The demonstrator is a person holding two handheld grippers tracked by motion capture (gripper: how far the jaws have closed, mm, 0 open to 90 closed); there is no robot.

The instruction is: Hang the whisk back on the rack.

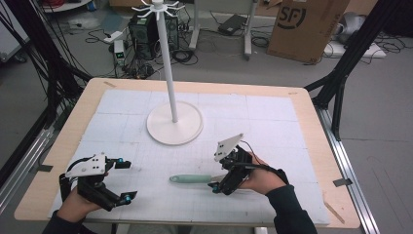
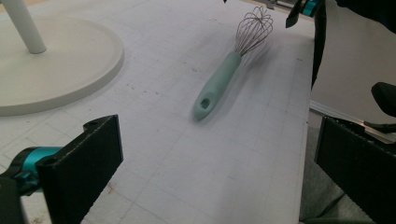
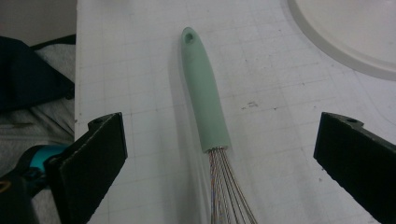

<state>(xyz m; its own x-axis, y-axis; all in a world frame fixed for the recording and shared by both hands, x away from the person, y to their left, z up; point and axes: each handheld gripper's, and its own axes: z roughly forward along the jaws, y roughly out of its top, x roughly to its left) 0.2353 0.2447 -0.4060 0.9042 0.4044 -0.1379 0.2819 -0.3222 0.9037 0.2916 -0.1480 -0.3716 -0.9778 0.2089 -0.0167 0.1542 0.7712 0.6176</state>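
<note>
Tongs on our right (image 1: 217, 186) gape wide over the whisk (image 3: 205, 100), which lies flat on the desk (image 1: 272, 126) mat; our left tongs (image 1: 127, 180) hang released, well apart from it.

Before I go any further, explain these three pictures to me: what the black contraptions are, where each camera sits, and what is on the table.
There is no robot arm here. A person holds a hand-operated grasping tool in each hand: the left tool and the right tool, both with jaws open and holding nothing. The high view looks down from above the person's side. The other two cameras ride on the tools and look out between their black jaws. On the white mat lie a whisk with a pale green handle, and a white stand with a round base and hooks on top. The right tool is at the whisk's wire end.
</note>
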